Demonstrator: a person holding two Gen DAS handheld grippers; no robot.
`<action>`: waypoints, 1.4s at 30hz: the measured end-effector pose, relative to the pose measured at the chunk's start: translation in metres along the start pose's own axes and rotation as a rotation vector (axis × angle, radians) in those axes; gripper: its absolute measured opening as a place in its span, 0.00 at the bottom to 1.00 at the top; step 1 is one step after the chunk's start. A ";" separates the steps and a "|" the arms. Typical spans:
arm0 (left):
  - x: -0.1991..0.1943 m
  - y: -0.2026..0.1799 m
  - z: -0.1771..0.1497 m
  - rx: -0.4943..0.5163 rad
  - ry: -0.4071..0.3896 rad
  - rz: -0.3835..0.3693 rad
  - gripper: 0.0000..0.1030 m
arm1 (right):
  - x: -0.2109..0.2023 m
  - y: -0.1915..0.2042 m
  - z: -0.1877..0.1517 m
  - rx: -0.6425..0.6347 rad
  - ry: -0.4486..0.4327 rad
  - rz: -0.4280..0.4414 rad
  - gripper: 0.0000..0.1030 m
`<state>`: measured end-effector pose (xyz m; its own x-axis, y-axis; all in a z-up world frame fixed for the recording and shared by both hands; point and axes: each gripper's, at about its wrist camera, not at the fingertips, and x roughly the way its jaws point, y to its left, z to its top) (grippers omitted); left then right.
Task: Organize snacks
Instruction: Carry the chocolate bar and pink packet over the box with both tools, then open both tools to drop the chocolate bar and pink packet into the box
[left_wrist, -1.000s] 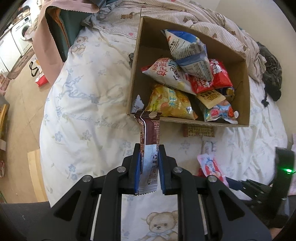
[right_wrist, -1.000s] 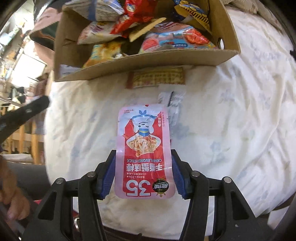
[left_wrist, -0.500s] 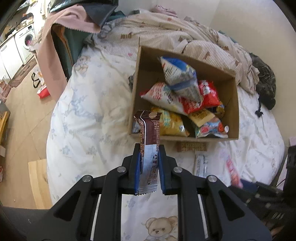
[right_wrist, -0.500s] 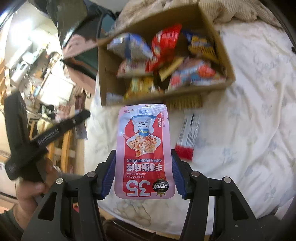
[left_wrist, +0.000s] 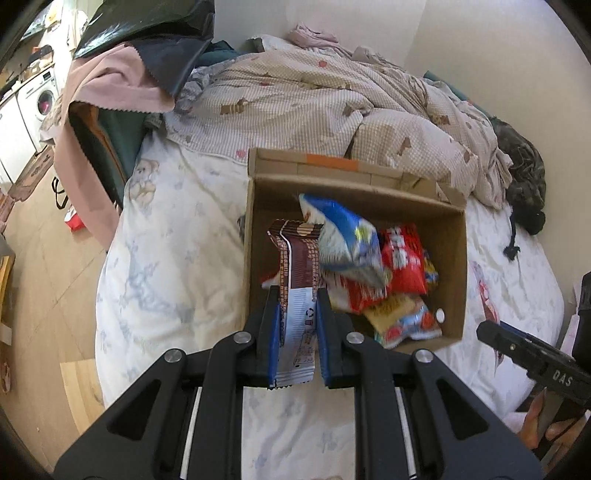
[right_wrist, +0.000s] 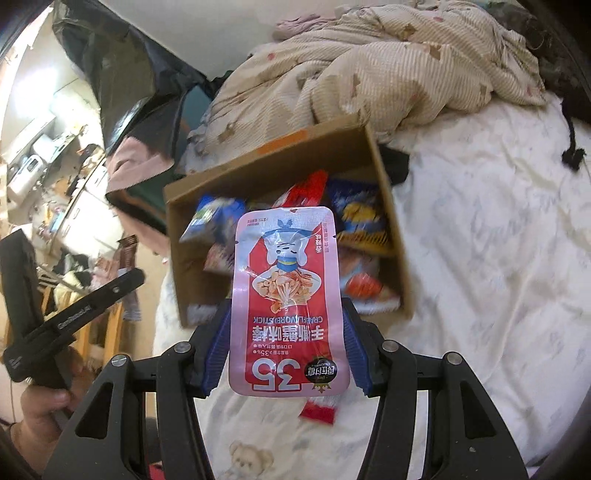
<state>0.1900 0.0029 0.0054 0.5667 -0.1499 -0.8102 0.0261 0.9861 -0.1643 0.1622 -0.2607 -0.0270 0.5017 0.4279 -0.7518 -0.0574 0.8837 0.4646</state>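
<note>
My left gripper (left_wrist: 295, 295) is shut on a brown and white snack bar (left_wrist: 298, 277), held upright over the near left corner of an open cardboard box (left_wrist: 255, 221) full of snack bags. My right gripper (right_wrist: 286, 317) is shut on a pink and red crab stick pouch (right_wrist: 286, 295), held in front of the same box (right_wrist: 373, 155). The left gripper (right_wrist: 74, 310) shows at the left of the right wrist view. The right gripper (left_wrist: 532, 354) shows at the right edge of the left wrist view.
The box stands on a white bear-print bed sheet (left_wrist: 166, 266). A crumpled beige quilt (left_wrist: 314, 99) lies behind it. A red and white packet (right_wrist: 319, 408) lies on the sheet below the pouch. Clothes hang at the left (left_wrist: 107, 85). Wooden floor (left_wrist: 40, 295) lies left of the bed.
Both grippers have risen and pulled back from the bed, each still holding its snack. The box now appears farther and lower, and the left snack bar now overlaps the box opening.
</note>
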 end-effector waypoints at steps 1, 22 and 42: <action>0.003 -0.001 0.002 0.003 -0.001 0.004 0.14 | 0.003 -0.001 0.004 0.002 -0.002 -0.008 0.56; 0.061 0.001 -0.004 0.033 0.045 0.010 0.14 | 0.054 -0.022 0.036 0.019 -0.015 -0.069 0.58; 0.059 -0.010 -0.007 0.051 0.019 0.003 0.51 | 0.055 -0.023 0.038 0.065 -0.038 0.008 0.86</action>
<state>0.2178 -0.0165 -0.0447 0.5510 -0.1478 -0.8213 0.0669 0.9888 -0.1331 0.2246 -0.2650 -0.0616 0.5342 0.4259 -0.7302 -0.0060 0.8657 0.5005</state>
